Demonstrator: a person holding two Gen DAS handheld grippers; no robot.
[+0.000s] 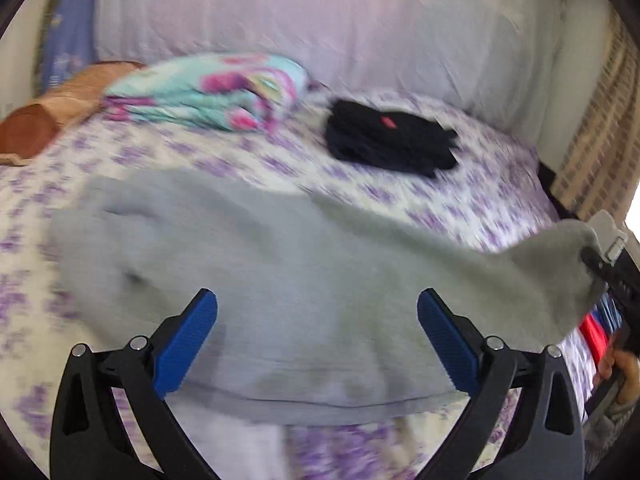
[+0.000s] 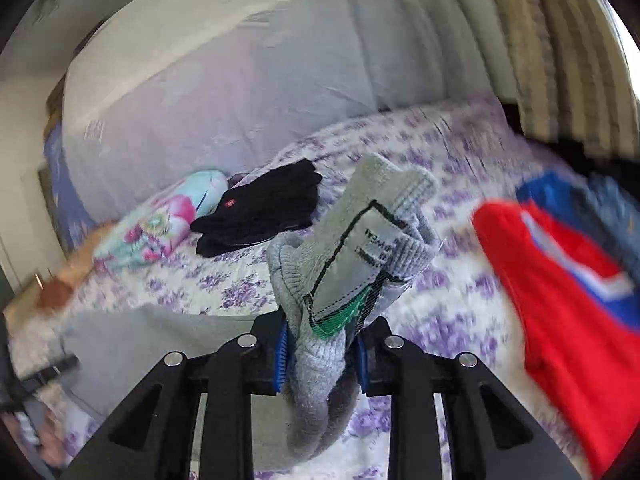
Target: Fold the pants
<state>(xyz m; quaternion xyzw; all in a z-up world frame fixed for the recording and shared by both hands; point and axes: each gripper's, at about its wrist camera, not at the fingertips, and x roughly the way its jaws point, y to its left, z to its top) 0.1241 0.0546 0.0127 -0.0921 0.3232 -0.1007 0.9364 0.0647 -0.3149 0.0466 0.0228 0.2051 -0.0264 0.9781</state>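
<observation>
Grey sweatpants (image 1: 280,280) lie spread across the bed with the purple-flowered cover (image 1: 460,196). My left gripper (image 1: 316,332) is open and empty just above the pants' near part, blue pads wide apart. My right gripper (image 2: 320,352) is shut on the pants' grey ribbed waistband (image 2: 360,248), where a sewn label shows, and holds it lifted off the bed. In the left wrist view the right gripper (image 1: 600,264) holds that raised end at the far right. More grey fabric (image 2: 160,344) lies at lower left in the right wrist view.
A folded black garment (image 1: 392,140) and a folded teal-and-pink one (image 1: 208,92) lie at the far side of the bed. A red and blue garment (image 2: 560,288) lies to the right. A brown cushion (image 1: 48,120) is at far left. A pale headboard (image 1: 320,24) is behind.
</observation>
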